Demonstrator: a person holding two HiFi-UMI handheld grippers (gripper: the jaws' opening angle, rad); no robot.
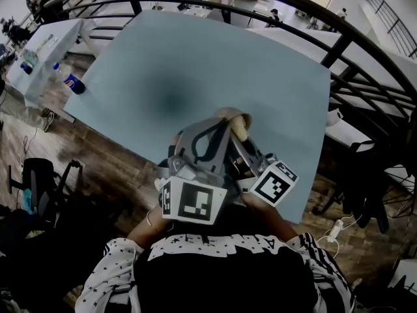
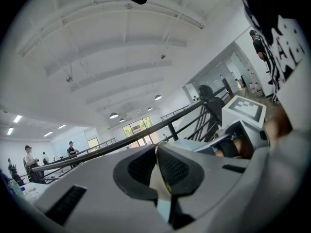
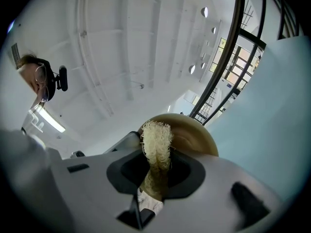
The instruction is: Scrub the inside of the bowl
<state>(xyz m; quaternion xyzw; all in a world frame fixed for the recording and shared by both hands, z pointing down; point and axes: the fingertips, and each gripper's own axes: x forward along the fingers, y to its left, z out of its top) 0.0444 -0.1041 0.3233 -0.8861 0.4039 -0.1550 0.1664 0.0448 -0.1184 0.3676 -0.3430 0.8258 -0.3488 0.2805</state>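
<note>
A tan bowl [image 1: 236, 119] is held up over the near edge of the light blue table [image 1: 195, 64], close to the person's body. My left gripper [image 1: 210, 130] is shut on the bowl's thin cream rim [image 2: 158, 178]. In the left gripper view the jaws stand almost together with only that edge between them. My right gripper [image 1: 242, 142] is shut on a pale fibrous scrubber [image 3: 156, 142]. The scrubber's tuft sticks out past the pads and lies against the bowl [image 3: 197, 132]. In the head view the two gripper bodies hide most of the bowl.
A black railing [image 1: 339, 44] runs round the table's far and right sides. A blue bottle [image 1: 73, 83] lies on a white table at the left, and a dark chair [image 1: 39, 181] stands at the lower left. A power strip [image 1: 334, 229] lies on the wooden floor.
</note>
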